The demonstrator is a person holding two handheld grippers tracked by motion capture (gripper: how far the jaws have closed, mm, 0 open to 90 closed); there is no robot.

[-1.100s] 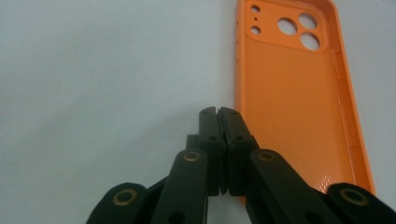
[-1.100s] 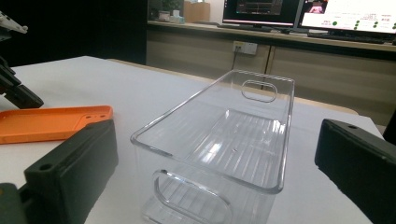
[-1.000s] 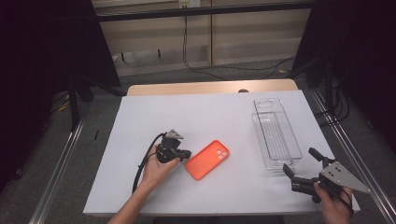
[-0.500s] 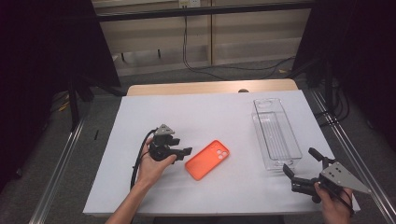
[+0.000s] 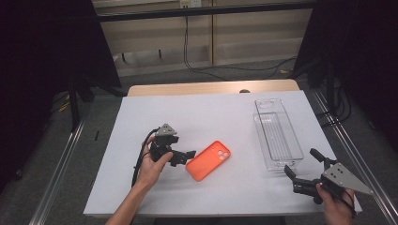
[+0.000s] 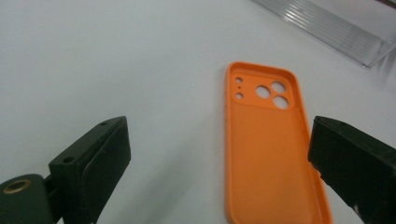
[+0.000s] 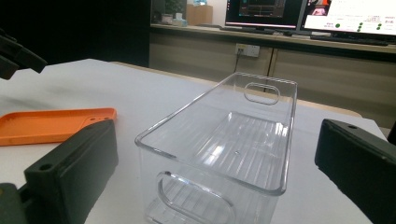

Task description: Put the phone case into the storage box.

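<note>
An orange phone case (image 5: 209, 160) lies flat on the white table (image 5: 225, 117), its open side and camera holes facing up. My left gripper (image 5: 186, 158) sits just left of it, held low by a hand. Its jaws have just been opening and now stand wide. In the left gripper view the orange phone case (image 6: 271, 140) lies on the table ahead, near the right jaw, and neither pad presses on it. My right gripper (image 5: 300, 161) is open near the table's front right corner, pointing at a clear plastic bin (image 5: 277, 136).
The clear plastic bin (image 7: 224, 135) is long, has handle cut-outs at both ends and has nothing in it. The table's right edge lies close beside it. A wooden strip (image 5: 211, 88) runs along the table's far edge. Metal rails flank the table.
The left gripper's jaws have spread apart beside the orange case, which lies where it was. The right gripper has stayed put.
</note>
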